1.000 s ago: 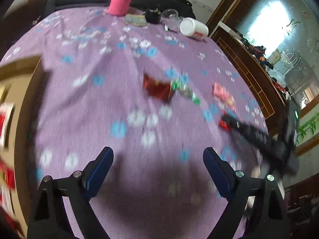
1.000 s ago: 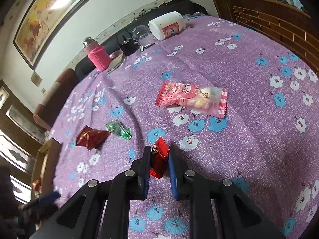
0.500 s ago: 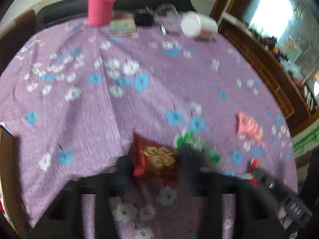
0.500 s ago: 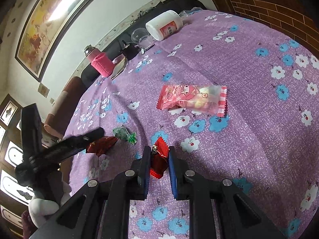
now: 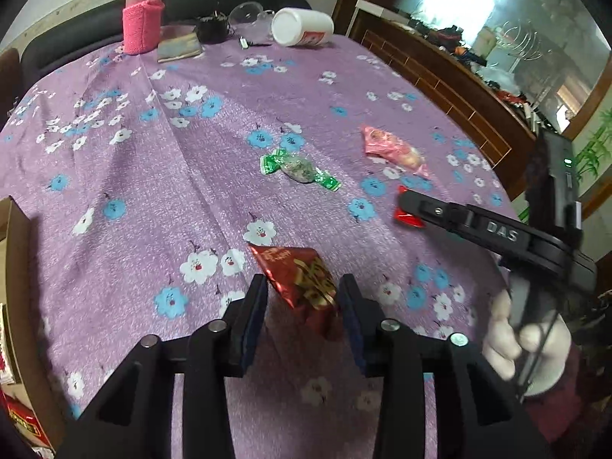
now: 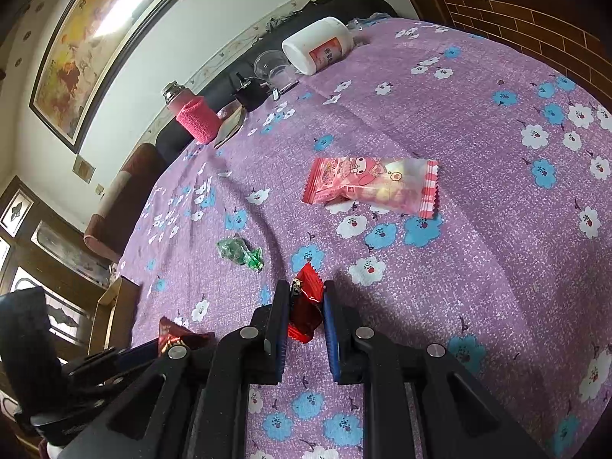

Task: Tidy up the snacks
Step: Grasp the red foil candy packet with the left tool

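The left gripper (image 5: 302, 298) has moved in from open air and now brackets the dark red packet (image 5: 302, 283), jaws not clearly touching, while the right gripper (image 6: 306, 306) stays clamped on its small red candy (image 6: 305, 306), so both hands are nearly loaded

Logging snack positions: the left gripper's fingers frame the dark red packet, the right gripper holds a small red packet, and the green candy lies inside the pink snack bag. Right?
Not quite. The green candy lies alone on the purple cloth, apart from the pink snack bag, as the right wrist view shows. The left gripper frames the dark red packet; the right gripper holds a small red packet.
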`<state>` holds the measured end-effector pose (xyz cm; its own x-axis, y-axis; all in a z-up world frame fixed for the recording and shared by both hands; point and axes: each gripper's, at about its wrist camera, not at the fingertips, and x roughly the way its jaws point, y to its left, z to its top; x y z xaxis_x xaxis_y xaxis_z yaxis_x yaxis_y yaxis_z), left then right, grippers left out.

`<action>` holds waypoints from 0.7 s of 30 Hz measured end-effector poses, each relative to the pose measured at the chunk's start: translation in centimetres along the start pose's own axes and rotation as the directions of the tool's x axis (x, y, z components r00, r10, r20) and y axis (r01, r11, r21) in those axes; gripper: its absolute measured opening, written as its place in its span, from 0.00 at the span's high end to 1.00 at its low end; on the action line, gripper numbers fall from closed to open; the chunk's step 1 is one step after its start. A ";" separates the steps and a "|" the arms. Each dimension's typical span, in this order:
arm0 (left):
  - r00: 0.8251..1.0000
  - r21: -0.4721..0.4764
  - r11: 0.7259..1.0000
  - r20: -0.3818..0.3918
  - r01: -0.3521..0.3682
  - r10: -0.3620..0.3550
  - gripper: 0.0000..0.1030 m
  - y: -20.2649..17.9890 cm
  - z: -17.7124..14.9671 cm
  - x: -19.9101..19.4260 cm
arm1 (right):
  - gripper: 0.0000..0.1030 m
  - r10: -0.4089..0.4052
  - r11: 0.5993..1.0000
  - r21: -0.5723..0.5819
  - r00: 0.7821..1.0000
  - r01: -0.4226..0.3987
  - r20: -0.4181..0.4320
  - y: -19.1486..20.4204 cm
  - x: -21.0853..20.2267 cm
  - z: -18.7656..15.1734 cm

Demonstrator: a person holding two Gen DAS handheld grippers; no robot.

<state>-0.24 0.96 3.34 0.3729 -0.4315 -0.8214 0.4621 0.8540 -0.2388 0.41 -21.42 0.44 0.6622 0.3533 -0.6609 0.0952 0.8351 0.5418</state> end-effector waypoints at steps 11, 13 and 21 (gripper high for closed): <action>0.990 0.038 0.989 0.011 -0.143 0.143 0.35 -0.9 0.0 2.8 | 0.83 0.031 0.999 0.038 1.000 -0.031 -0.001 -0.7 -0.3 0.0; 0.988 0.058 0.986 0.008 -0.153 0.153 0.35 -1.5 -0.4 3.2 | 0.83 0.035 0.999 0.038 0.999 -0.035 0.000 -0.6 -0.3 0.0; 0.990 0.064 0.988 0.051 -0.138 0.135 0.62 -2.4 -2.1 1.1 | 0.83 0.077 0.996 0.030 0.995 -0.079 0.062 -0.3 -1.6 0.1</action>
<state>-2.58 -0.99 1.91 0.4727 -0.3266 -0.8184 0.4564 0.8852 -0.0897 -0.61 -22.25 1.36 0.7122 0.3901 -0.5836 0.0645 0.7915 0.6078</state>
